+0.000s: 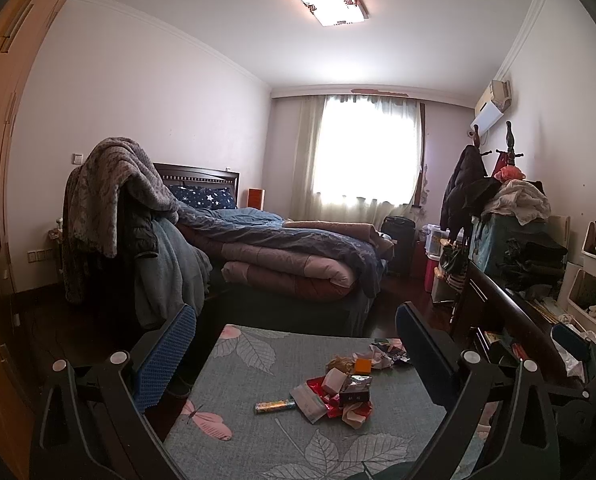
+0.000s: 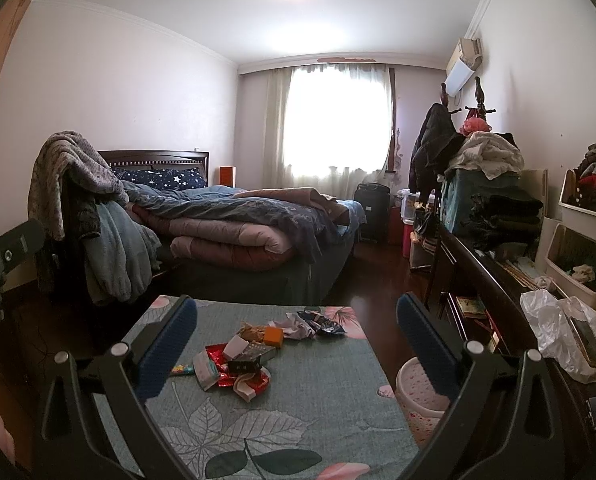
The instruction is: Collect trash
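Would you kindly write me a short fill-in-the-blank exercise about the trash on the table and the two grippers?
1. The trash pile lies on a table covered with a cloth printed with ____.
2. The fingers of the left gripper are spread ____ with nothing between them, like those of the right gripper.
3. A small cube-shaped box in the pile is coloured ____.
4. The pink waste bin stands at the table's ____ side.

Missing words: leaves; open; orange; right

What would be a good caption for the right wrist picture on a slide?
Open right gripper poised above a pile of wrappers on a leaf-patterned table, pink bin beside it.
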